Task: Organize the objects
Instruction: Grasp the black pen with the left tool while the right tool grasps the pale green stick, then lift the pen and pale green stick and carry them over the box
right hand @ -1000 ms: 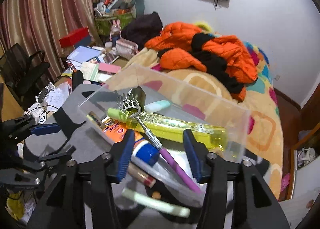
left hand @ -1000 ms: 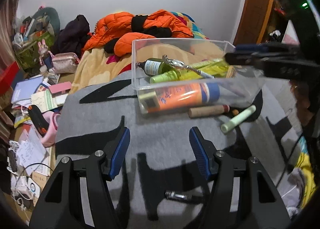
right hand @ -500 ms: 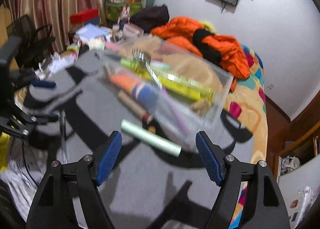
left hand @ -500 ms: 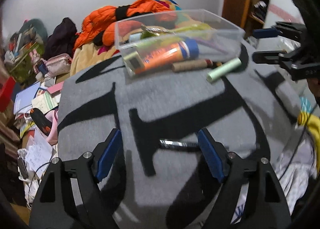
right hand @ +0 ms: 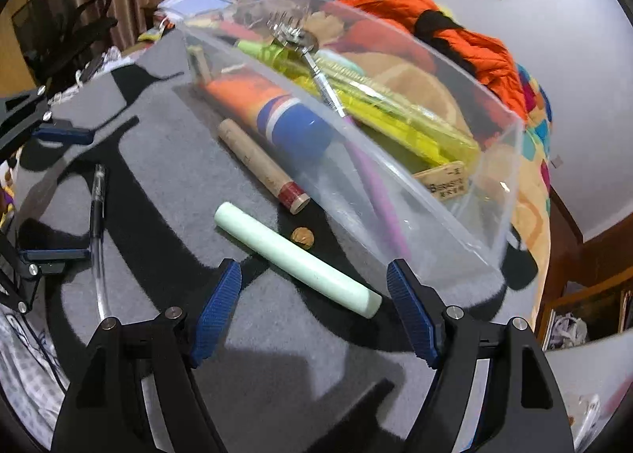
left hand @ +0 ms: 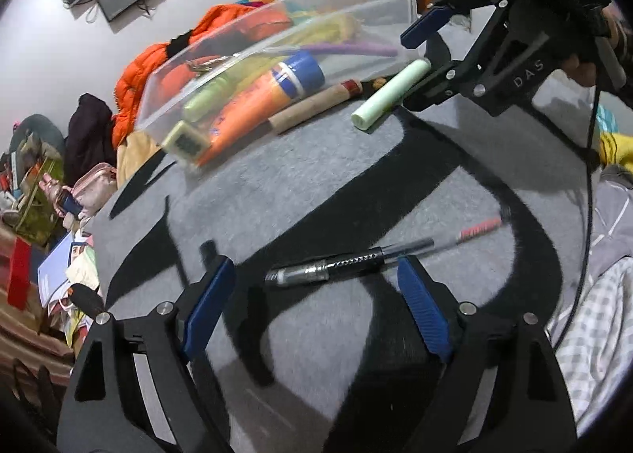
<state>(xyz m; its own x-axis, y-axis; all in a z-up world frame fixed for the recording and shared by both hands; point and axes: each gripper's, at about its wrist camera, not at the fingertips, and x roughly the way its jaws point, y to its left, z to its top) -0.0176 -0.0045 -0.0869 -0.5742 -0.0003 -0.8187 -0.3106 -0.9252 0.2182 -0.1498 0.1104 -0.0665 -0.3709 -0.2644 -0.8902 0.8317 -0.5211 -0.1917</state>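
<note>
Pen (left hand: 348,264) lies on grey mat (left hand: 316,184), between tips of left gripper (left hand: 316,287), whose jaws are opening wide w/ pads not touching it. Pale green tube (right hand: 296,255) lies near clear bin (right hand: 455,192), w/ brown tube (right hand: 261,164) alongside; right gripper (right hand: 314,287) straddles green tube's near end, jaws closing, not yet gripping.
</note>
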